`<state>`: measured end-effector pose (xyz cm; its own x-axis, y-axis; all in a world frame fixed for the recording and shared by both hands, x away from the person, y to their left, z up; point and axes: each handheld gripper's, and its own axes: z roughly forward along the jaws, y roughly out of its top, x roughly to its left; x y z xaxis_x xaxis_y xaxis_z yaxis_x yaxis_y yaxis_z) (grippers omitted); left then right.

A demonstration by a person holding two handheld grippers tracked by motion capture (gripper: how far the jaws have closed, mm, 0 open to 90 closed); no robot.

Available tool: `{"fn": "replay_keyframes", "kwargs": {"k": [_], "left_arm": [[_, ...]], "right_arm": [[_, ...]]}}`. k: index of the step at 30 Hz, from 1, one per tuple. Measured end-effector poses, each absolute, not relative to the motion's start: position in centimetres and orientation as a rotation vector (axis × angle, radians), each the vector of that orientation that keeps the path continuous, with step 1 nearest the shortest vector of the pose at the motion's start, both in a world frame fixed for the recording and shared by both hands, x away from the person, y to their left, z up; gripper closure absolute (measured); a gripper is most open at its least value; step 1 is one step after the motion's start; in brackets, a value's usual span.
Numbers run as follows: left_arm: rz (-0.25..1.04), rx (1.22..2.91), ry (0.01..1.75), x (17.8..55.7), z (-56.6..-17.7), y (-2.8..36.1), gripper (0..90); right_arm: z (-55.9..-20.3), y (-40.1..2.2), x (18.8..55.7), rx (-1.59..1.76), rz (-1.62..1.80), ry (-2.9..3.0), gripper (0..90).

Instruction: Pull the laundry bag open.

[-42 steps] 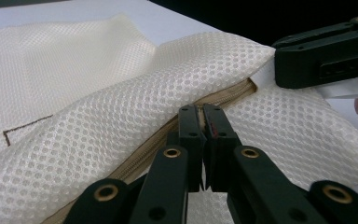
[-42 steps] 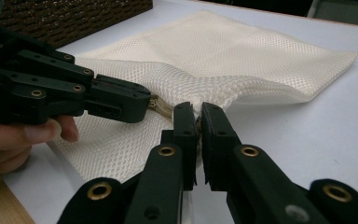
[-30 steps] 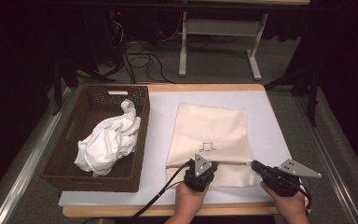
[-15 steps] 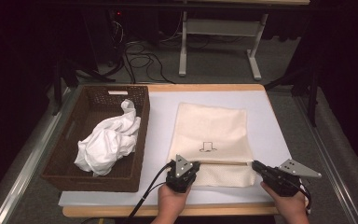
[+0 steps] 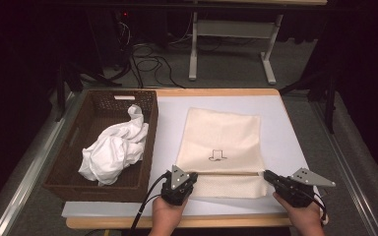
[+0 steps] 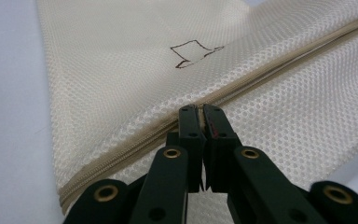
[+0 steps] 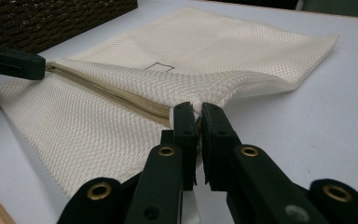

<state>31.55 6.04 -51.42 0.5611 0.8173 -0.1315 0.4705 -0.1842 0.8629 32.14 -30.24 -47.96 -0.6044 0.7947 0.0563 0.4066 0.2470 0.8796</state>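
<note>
A cream mesh bag (image 5: 224, 137) with a small hat drawing lies flat on the white table (image 5: 285, 123). Its zipper (image 5: 226, 173) runs across the near end. My left gripper (image 5: 188, 173) is shut on the zipper pull near the zipper's left end; its own view has the jaws (image 6: 199, 112) pressed together on the zipper line (image 6: 270, 70). My right gripper (image 5: 266, 173) is shut on the bag's edge at the zipper's right end, with mesh pinched between its tips (image 7: 196, 109). There the bag's upper layer (image 7: 205, 84) lifts slightly. The left gripper (image 7: 43, 66) is also in the right gripper view.
A dark wicker basket (image 5: 74, 147) stands at the table's left and holds a crumpled white cloth (image 5: 113, 150). The wooden table edge (image 5: 226, 221) runs just in front of both hands. Cables and a metal table frame (image 5: 231, 34) lie on the floor beyond.
My left gripper has slid leftward along the zipper, from near the bag's middle to near its left end. The right gripper has stayed in place.
</note>
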Motion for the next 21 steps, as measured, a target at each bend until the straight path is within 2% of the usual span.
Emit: {"fn": "replay_keyframes", "kwargs": {"k": [8, 21], "left_arm": [[0.501, 1.849, 1.076, 31.4, -51.6, 6.2, 87.2], [0.471, 1.859, 1.139, 31.6, -52.3, 8.9, 87.2]], "right_arm": [[-48.1, -30.5, 32.3, 1.121, 1.309, 2.125, 87.0], [-48.1, -31.4, 32.4, 1.162, 1.308, 2.089, 87.0]]}}
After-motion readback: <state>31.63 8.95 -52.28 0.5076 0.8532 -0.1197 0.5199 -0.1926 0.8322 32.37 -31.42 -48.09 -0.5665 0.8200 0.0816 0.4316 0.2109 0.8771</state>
